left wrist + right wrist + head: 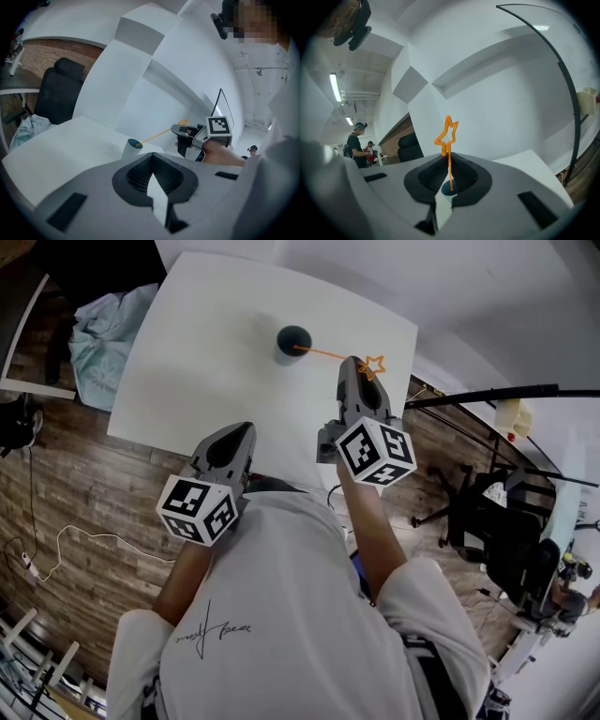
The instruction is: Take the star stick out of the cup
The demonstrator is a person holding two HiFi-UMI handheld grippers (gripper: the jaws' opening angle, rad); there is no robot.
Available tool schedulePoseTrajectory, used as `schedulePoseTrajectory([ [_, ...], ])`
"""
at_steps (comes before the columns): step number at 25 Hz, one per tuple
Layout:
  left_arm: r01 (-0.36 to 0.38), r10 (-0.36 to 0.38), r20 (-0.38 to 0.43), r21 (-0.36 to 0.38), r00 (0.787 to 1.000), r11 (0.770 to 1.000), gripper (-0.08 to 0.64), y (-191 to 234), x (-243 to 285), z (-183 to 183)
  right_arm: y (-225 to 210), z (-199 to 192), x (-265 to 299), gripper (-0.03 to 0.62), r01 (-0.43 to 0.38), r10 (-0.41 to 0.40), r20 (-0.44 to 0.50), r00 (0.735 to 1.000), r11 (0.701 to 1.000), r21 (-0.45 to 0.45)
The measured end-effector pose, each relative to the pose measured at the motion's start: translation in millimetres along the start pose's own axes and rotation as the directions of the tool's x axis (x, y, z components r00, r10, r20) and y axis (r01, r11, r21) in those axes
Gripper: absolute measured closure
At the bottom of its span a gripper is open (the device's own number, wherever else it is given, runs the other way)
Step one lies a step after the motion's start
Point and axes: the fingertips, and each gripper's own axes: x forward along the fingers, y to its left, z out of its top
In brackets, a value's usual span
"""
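The flat white tabletop (pixel 206 352) is presenting a smooth, matt finish. The thin orange star stick (pixel 323 353) is reading as smooth, slightly glossy plastic. The small round cup (pixel 292 338) is showing a matt pale outer wall and a dark teal inner face. The right gripper (pixel 356 364) and the left gripper (pixel 246 430) are displaying moulded grey plastic shells with a dull, even sheen. Their fingers (pixel 433 176) are carrying black ribbed pads, rubber-like in look. The black-and-white marker cube (pixel 377 450) is appearing flat and printed. The brown plank floor (pixel 84 484) is showing wood grain. The crumpled pale blue cloth (pixel 103 329) and the white shirt (pixel 281 615) are reading as soft matt fabric.
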Motion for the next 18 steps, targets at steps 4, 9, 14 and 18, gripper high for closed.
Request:
schedulePoseTrajectory([
  [4,0.005,-0.005,-0.001,-0.001,1.000,1.000,0.555,-4,5,0,-4,6,-4,0.566,-0.008,0.008,0.002,1.000,1.000,0.005],
  [9,0.008,-0.008,-0.006,-0.002,1.000,1.000,0.555,-6,8,-1,-6,7,-9,0.568,-0.018,0.018,-0.013,1.000,1.000,0.010],
  [14,0.018,-0.018,-0.013,0.002,1.000,1.000,0.555,-13,13,-3,-9,9,-15,0.568,-0.034,0.034,-0.024,0.999,0.999,0.005],
  [18,0.019,-0.019,-0.016,0.005,1.000,1.000,0.555,-16,15,-3,-12,10,-20,0.567,-0.051,0.051,-0.034,0.998,0.999,0.004],
])
